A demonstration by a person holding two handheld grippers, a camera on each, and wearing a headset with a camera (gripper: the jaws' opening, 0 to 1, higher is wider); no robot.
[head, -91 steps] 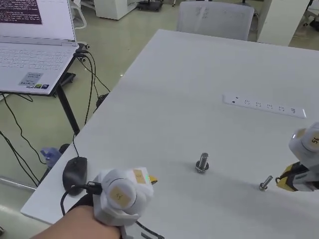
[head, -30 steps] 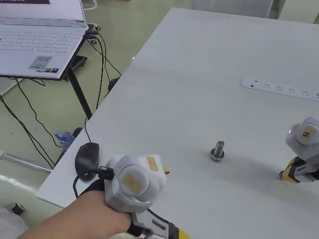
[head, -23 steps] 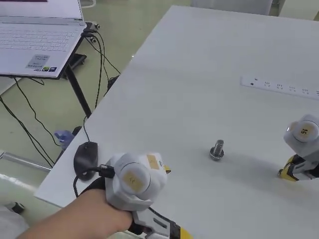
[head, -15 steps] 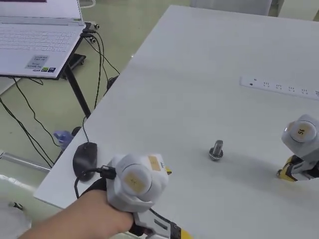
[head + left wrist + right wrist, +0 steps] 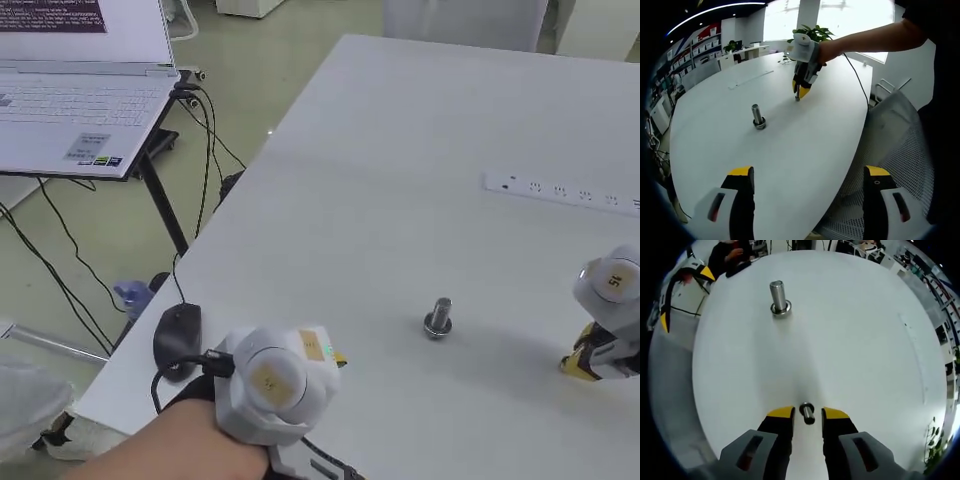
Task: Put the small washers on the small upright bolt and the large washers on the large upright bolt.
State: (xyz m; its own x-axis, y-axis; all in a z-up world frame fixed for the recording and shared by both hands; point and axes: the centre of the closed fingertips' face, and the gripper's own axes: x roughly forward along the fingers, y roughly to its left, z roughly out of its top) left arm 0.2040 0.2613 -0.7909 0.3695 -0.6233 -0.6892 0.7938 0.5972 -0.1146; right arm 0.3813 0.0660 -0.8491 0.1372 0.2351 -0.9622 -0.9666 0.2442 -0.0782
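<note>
A large upright bolt (image 5: 438, 318) (image 5: 758, 116) (image 5: 778, 299) stands near the middle of the white table (image 5: 400, 150). A small upright bolt (image 5: 806, 413) (image 5: 797, 95) sits between the yellow tips of my right gripper (image 5: 807, 416) (image 5: 578, 366) (image 5: 801, 89). Its jaws stand close on either side of the bolt, with a thin gap each side. My left gripper (image 5: 807, 200) (image 5: 335, 405) (image 5: 684, 296) hovers wide open over the table's near edge with nothing between its fingers. I see no washers.
A white power strip (image 5: 560, 192) lies at the far right of the table. A black mouse (image 5: 177, 338) with its cable rests at the near left corner. A laptop (image 5: 75, 100) stands on a side stand to the left. A mesh chair (image 5: 895, 130) is beside the table edge.
Three seconds ago the small bolt stood free beside my right gripper's tip; now the jaws are around it. Over the last second both grippers have barely moved; the head camera has shifted a little.
</note>
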